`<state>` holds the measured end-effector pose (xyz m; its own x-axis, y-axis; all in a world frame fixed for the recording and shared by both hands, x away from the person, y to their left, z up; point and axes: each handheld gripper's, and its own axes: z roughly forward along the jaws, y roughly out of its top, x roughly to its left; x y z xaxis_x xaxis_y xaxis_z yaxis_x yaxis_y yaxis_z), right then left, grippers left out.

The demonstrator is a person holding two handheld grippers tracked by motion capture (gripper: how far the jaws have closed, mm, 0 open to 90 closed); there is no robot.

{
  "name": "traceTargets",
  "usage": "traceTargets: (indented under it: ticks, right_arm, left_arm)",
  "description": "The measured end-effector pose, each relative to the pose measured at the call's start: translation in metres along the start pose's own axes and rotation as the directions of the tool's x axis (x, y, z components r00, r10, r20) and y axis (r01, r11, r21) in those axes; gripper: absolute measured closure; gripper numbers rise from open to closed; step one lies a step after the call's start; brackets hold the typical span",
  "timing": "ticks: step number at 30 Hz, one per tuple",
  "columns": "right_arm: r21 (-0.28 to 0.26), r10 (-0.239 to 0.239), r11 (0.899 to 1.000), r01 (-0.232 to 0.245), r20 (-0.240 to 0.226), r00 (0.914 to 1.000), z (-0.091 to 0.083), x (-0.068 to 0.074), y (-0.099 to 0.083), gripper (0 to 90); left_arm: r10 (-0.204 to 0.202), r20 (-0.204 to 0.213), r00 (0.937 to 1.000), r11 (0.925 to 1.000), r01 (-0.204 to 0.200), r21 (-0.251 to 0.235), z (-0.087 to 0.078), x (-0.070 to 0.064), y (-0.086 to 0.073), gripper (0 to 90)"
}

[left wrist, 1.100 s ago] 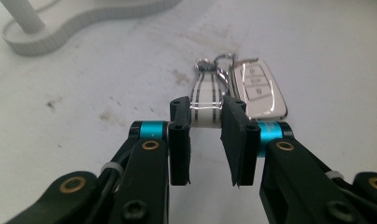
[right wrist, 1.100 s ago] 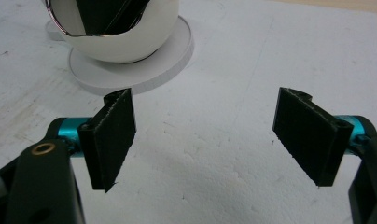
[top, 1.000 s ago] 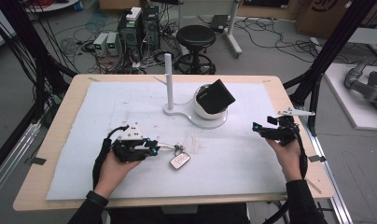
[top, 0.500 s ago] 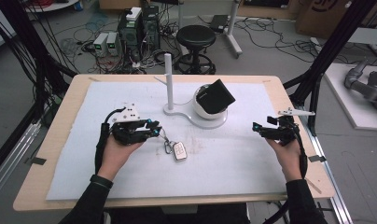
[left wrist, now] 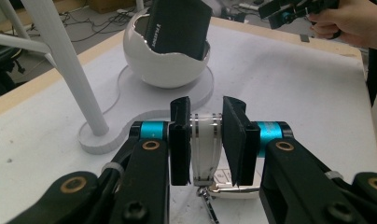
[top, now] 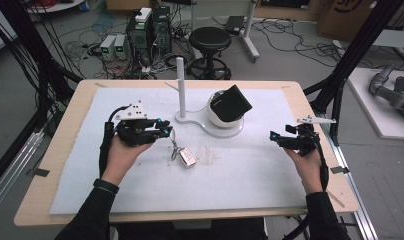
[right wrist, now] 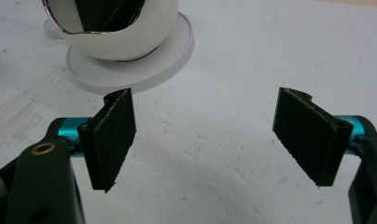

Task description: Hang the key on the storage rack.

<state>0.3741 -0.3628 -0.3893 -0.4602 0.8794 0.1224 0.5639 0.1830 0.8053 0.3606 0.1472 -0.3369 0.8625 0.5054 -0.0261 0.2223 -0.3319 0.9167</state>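
Observation:
My left gripper [top: 166, 131] is shut on a pale translucent loop [left wrist: 204, 144] with metal bands. From the loop a small chain runs down to a white key tag [top: 186, 157] that sits low over the white mat; whether it touches the mat I cannot tell. In the left gripper view the gripper [left wrist: 205, 135] points at a white stand post [left wrist: 60, 60] with a side peg. The post [top: 180, 82] rises just beyond the left gripper. My right gripper [top: 276, 137] stands open over the mat at the right, with nothing between its jaws [right wrist: 205, 135].
A white egg-shaped bowl [top: 220, 117] shares the stand's base and holds a tilted black box [top: 233, 102]. The bowl [right wrist: 126, 28] lies ahead-left of the right gripper. A white mat [top: 250, 175] covers the wooden table. Black frame poles stand at both table sides.
The left gripper has moved away from the person and slightly right, toward the stand, drawing the tag along with it. The right gripper has stayed in place.

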Motion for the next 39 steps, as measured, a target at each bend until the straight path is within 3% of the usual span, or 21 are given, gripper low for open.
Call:
traceTargets:
  ticks: [17,21,29,39]
  right_arm:
    - [-0.001,0.007,1.000,-0.007,-0.005,1.0000,0.000,-0.001,0.000,21.6]
    - [0.001,0.005,1.000,-0.005,-0.006,1.0000,0.001,-0.001,-0.001,21.7]
    - [0.004,0.009,1.000,-0.009,-0.008,0.9999,0.001,-0.001,-0.001,21.7]
    - [0.005,0.011,1.000,-0.011,-0.007,0.9999,0.000,-0.002,-0.004,21.7]
  left_arm:
    - [0.026,0.006,0.9996,0.9993,-0.026,-0.027,-0.001,0.017,0.052,72.8]
    - [0.033,-0.002,0.9994,0.9993,-0.033,-0.014,0.000,0.023,0.062,72.8]
    - [0.008,0.000,1.0000,0.9995,-0.008,-0.032,0.002,0.041,0.082,72.8]
    - [-0.032,0.000,0.9995,0.9987,0.032,-0.039,0.013,0.060,0.091,72.8]
